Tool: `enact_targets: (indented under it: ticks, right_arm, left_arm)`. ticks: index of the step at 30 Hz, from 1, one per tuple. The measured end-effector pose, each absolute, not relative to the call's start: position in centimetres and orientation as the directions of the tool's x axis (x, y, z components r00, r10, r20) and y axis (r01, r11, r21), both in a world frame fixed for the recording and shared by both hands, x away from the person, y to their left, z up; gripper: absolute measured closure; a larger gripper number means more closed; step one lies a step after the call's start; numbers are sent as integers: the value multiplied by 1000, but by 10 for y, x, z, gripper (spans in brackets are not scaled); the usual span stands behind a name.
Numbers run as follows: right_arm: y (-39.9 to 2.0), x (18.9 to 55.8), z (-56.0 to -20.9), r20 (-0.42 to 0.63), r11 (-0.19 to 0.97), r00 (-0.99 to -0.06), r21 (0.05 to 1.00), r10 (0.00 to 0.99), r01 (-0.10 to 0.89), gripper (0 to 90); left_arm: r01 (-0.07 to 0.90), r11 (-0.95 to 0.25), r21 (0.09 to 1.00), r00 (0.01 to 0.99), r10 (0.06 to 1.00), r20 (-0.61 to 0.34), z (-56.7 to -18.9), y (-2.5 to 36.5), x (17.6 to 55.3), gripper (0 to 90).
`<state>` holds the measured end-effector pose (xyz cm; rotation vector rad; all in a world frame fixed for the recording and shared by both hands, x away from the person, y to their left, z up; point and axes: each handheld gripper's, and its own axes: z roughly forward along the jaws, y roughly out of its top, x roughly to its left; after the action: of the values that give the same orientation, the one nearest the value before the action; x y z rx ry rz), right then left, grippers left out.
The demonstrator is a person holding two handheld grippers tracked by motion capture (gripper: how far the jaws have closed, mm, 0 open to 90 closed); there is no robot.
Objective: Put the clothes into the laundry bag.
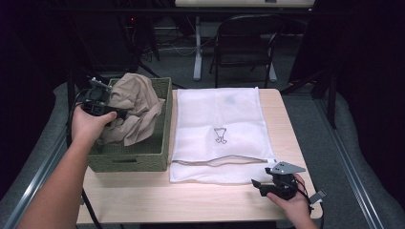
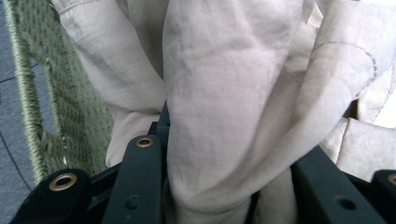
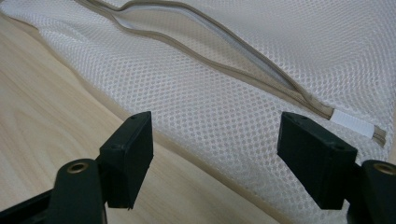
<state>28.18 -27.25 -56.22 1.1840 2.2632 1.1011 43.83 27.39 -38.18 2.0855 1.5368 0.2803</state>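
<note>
Your right gripper [image 3: 215,158] is sitting low over the table [image 3: 56,116], its two black jaws standing wide apart with nothing between them. The jaws are framing the near edge of the white mesh laundry bag [image 3: 243,93], which is lying flat on the pale wood and filling the upper right of what you are seeing. The bag's beige zipper [image 3: 219,60] is running diagonally from the top left down toward the right, gaping open along its length and ending at a white tab [image 3: 352,122] just above your right-hand jaw. Neither jaw is touching the mesh
</note>
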Motion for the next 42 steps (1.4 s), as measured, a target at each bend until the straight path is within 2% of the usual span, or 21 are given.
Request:
enact_targets:
  ticks: [10, 23, 25, 30, 32, 37, 42]
  right_arm:
    - [-272, 282, -562, 37, 350, -593, 777, 804, 524, 286]
    - [-269, 281, -562, 13, 363, -606, 791, 795, 493, 318]
    - [-269, 281, -561, 33, 356, -612, 788, 790, 502, 363]
    - [-267, 279, -555, 44, 340, -614, 801, 788, 494, 390]
    - [-266, 278, -553, 69, 342, -643, 801, 763, 491, 446]
    - [-259, 277, -547, 20, 404, -685, 795, 729, 453, 435]
    - [-252, 278, -536, -31, 462, -709, 778, 705, 425, 511]
  left_arm:
    - [822, -222, 524, 362, 914, -180, -368, 275, 428, 641]
    - [814, -234, 531, 377, 909, -179, -357, 282, 411, 641]
    - [812, -235, 535, 379, 908, -176, -355, 282, 408, 641]
    - [807, -238, 541, 388, 903, -183, -355, 283, 402, 641]
    - [806, -243, 541, 396, 899, -186, -356, 282, 400, 641]
    - [804, -255, 538, 411, 892, -191, -358, 281, 396, 641]
    - [798, -264, 542, 422, 886, -189, -357, 280, 393, 641]
